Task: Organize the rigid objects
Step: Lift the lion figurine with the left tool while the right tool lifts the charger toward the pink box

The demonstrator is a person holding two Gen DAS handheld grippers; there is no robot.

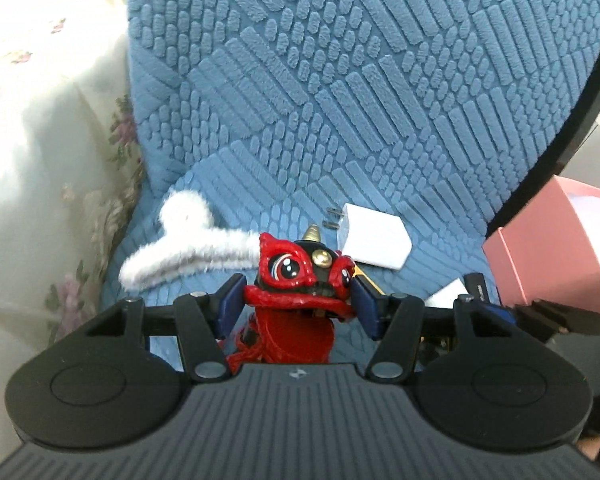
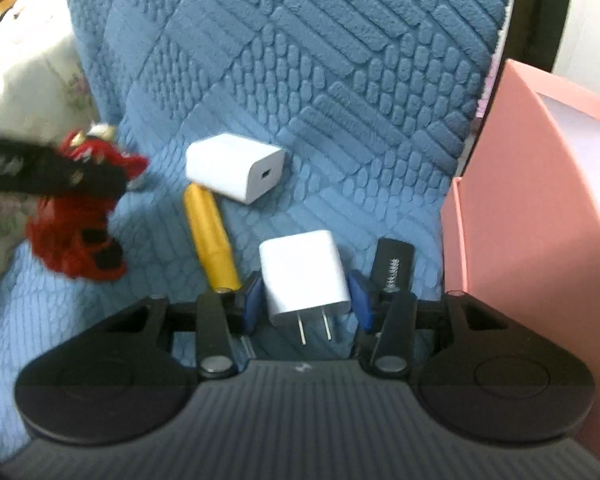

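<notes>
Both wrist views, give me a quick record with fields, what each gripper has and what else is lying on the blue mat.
left gripper: closed on the red lion figurine
right gripper: pads around a white charger, prongs toward the camera; contact unclear
surface: blue textured mat
loose items: second white charger, yellow cylinder, white fuzzy clip
right side: pink box

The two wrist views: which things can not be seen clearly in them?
- Pink box: inside hidden by its own wall, cut by the right edge, right wrist view.
- Red lion toy: lower body hidden by the left tool; blurred in the right wrist view.
- Yellow tube: near end hidden by the right tool.
</notes>
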